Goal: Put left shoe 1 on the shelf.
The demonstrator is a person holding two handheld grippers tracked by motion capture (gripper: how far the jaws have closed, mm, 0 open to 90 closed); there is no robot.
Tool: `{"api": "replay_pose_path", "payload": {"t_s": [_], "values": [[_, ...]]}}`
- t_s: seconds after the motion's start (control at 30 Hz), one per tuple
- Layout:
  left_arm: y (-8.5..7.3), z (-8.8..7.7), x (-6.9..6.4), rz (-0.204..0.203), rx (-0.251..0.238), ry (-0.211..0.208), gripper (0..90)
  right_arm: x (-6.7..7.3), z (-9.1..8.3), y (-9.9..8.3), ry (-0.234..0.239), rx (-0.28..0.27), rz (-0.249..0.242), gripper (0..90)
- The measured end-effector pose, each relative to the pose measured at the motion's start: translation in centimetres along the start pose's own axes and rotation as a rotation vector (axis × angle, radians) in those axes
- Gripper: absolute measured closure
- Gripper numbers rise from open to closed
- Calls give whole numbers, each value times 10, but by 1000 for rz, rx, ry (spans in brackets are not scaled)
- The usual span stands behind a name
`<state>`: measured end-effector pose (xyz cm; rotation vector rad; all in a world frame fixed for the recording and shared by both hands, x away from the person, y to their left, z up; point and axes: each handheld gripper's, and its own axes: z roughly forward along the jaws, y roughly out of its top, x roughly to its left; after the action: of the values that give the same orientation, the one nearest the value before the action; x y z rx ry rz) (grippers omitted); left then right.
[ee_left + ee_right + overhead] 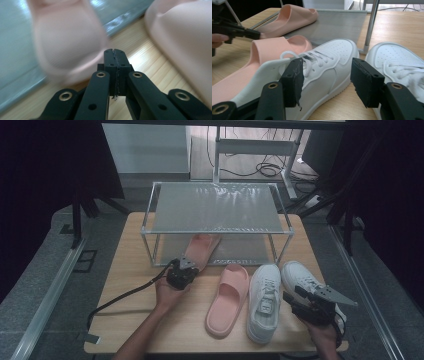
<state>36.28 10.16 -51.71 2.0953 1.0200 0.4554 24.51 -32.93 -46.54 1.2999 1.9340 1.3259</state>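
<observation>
Wooden table [135, 320], grain visible; a wire-frame rack [217, 215] with mesh shelves stands at the far side. One smooth pink foam slide [200, 249] lies on the rack's lower shelf. Left gripper [186, 268] sits just at that slide's heel, jaws pressed together, empty. Second pink slide [227, 299] and two white lace-up sneakers [263, 301] lie nearer. Right gripper [325, 82] is level, jaws wide, pads clear of the left sneaker's heel.
</observation>
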Motion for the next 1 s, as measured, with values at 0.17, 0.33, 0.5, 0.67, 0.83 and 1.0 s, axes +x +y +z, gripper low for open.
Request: {"api": "replay_pose_path", "payload": {"t_s": [0.17,0.33,0.5,0.67,0.83,1.0], "values": [[-13,-4,11,-27,17,2,900,2,0,1,-2,-2,-4,440],[-11,2,11,-19,31,-2,900,3,2,1,2,5,-5,440],[-1,16,11,-22,34,-5,900,3,4,0,5,11,-8,440],[11,31,8,-12,39,-17,900,2,3,0,1,8,-8,440],[19,43,5,-26,34,-29,899,1,3,-1,-2,8,-3,440],[23,49,4,-18,43,-34,895,-1,2,-1,-6,10,-2,440]]}}
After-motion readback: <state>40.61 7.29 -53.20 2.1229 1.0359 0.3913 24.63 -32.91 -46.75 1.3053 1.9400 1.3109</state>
